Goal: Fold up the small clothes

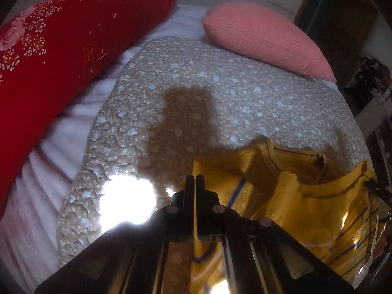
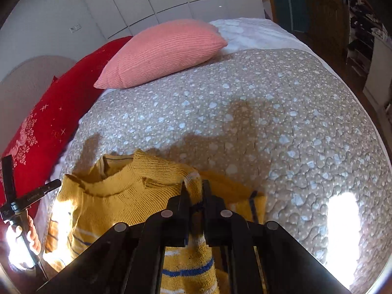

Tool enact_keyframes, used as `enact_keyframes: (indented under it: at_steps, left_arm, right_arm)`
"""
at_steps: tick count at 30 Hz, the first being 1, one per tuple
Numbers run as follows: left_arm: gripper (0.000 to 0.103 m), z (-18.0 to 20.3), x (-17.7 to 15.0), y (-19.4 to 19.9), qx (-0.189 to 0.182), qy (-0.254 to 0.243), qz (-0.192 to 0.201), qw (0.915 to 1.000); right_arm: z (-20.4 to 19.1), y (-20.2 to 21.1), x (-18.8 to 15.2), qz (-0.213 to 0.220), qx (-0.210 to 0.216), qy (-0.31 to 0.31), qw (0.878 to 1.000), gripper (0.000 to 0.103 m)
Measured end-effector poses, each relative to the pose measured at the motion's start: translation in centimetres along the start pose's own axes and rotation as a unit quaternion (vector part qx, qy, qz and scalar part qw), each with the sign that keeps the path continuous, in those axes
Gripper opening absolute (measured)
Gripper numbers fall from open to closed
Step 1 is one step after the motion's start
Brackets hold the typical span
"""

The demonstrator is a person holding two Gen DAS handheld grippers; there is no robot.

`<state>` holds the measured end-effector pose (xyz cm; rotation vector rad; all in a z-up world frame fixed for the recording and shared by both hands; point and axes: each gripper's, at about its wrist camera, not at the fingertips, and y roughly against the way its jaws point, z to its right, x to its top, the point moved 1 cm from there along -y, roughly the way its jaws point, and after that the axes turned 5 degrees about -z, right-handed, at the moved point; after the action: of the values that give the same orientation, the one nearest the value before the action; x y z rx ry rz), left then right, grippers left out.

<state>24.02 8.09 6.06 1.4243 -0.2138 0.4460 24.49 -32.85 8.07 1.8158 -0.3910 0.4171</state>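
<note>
Gripping a yellow knitted sweater (image 2: 115, 203) with blue and white stripes, the right gripper (image 2: 194, 191) pinches a striped edge, while the left gripper (image 1: 195, 183) is clamped on a fold of the same cloth. The sweater lies crumpled on a beige quilted bedspread (image 2: 269, 112), ribbed collar pointing toward the pillows. Beyond rest a ribbed pink pillow (image 2: 166, 54) and a red floral pillow (image 1: 73, 36); no writing is legible.

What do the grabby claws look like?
Both are black. The left gripper and the right gripper each have two flat, straight fingers on angled black arms, with round silver bolt heads at the joints. In the right wrist view, the other tool's black bar carries small white lettering, too small to read.
</note>
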Motion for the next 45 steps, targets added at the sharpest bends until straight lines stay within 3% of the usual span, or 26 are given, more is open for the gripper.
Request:
enact_keyframes:
  at_steps: [3, 6, 7, 9, 11, 13, 15, 17, 20, 23, 28, 30, 33, 37, 41, 45]
  left_arm:
    - [0.001, -1.1, -0.7, -1.8, 0.013, 0.011, -0.027, 0.9995]
    - [0.003, -2.8, -1.7, 0.0, -0.026, 0.036, -0.014, 0.9989]
    - [0.01, -3.3, -2.1, 1.0, -0.035, 0.042, -0.008, 0.9985]
    - [0.035, -4.2, -2.9, 3.5, -0.044, 0.047, 0.022, 0.9977]
    - [0.076, -5.2, -4.3, 6.1, -0.039, 0.06, 0.062, 0.9955]
    - [0.088, -6.2, -6.1, 8.1, -0.041, 0.091, 0.098, 0.9902]
    - [0.089, -6.9, -8.0, 9.0, -0.042, 0.119, 0.117, 0.9851]
    - [0.089, -7.2, -9.8, 8.8, -0.04, 0.138, 0.124, 0.9818]
    - [0.089, -7.4, -12.0, 7.5, -0.062, 0.155, 0.124, 0.9781]
    - [0.089, -7.5, -13.9, 6.5, -0.088, 0.153, 0.133, 0.9754]
    - [0.089, -8.1, -15.5, 6.6, -0.136, 0.116, 0.148, 0.9726]
    - [0.089, -8.3, -15.5, 7.0, -0.151, 0.108, 0.155, 0.9702]
    - [0.089, -9.0, -15.6, 7.1, -0.157, 0.116, 0.157, 0.9681]
    - [0.089, -10.1, -15.5, 6.8, -0.167, 0.137, 0.152, 0.9644]
    - [0.089, -10.3, -15.4, 6.8, -0.169, 0.144, 0.149, 0.9637]
    - [0.089, -10.0, -15.4, 7.0, -0.165, 0.139, 0.148, 0.9652]
  right_arm:
    - [0.7, -3.9, -0.7, -0.041, -0.024, -0.005, 0.999, 0.014]
    - [1.8, -3.7, -1.6, -0.022, -0.001, -0.042, 0.999, 0.025]
    - [2.2, -3.0, -1.8, -0.012, 0.006, -0.057, 0.998, 0.032]
    - [2.5, -0.7, -1.8, 0.016, 0.01, -0.07, 0.997, 0.036]
    - [2.0, 2.3, -1.7, 0.059, -0.01, -0.066, 0.996, 0.037]
    - [0.9, 5.1, -1.6, 0.099, -0.021, -0.058, 0.993, 0.05]
    - [-1.1, 7.1, -1.6, 0.122, -0.019, -0.043, 0.991, 0.053]
    - [-3.9, 7.7, -1.7, 0.117, 0.008, -0.022, 0.993, 0.053]
    - [-9.0, 6.0, -2.8, 0.057, 0.087, -0.004, 0.995, 0.053]
    - [-14.6, 2.9, -4.2, 0.002, 0.128, 0.027, 0.991, 0.053]
    - [-22.2, -3.6, -4.4, -0.051, 0.137, 0.062, 0.987, 0.053]
    - [-23.9, -6.6, -4.0, -0.073, 0.109, 0.055, 0.99, 0.052]
    - [-25.7, -9.9, -3.7, -0.097, 0.045, 0.075, 0.991, 0.005]
    - [-28.5, -9.7, -3.0, -0.06, 0.025, 0.112, 0.992, 0.005]
    - [-31.4, -11.4, -3.0, -0.052, 0.004, 0.161, 0.986, 0.01]
    - [-31.8, -13.3, -3.6, -0.08, 0.044, 0.155, 0.984, 0.038]
